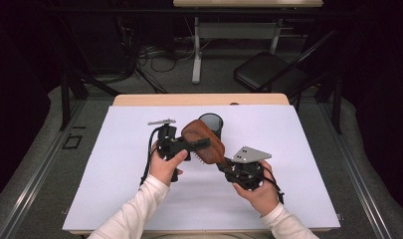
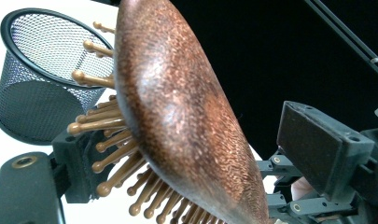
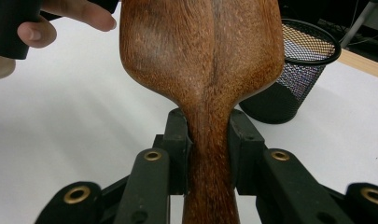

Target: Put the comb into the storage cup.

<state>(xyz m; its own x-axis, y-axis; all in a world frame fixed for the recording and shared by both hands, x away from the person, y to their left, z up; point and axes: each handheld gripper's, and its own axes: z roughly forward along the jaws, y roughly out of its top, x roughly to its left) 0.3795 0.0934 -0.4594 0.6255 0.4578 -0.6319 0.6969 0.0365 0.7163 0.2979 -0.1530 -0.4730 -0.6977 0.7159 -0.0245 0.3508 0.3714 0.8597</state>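
Note:
A brown wooden hairbrush [image 1: 204, 142] with peg bristles is held up over the white sheet. My right gripper [image 1: 224, 163] is shut on its handle, and in the right gripper view both pads clamp the narrow neck of the hairbrush [image 3: 200, 60] at my right gripper [image 3: 210, 149]. My left gripper [image 1: 196, 144] reaches in from the left with the brush head between its jaws. In the left gripper view one pad [image 2: 74, 168] sits at the bristles, while the other pad [image 2: 312, 149] stands apart from the wooden back of the hairbrush [image 2: 177, 116]. The left gripper [image 2: 193, 158] is open.
A black mesh cup [image 1: 212, 123] stands upright just behind the brush, also as the mesh cup [image 2: 32, 93] and mesh cup [image 3: 298, 70] in the gripper views. The white sheet [image 1: 288, 149] covers the table. A folding chair [image 1: 268, 72] stands beyond the far edge.

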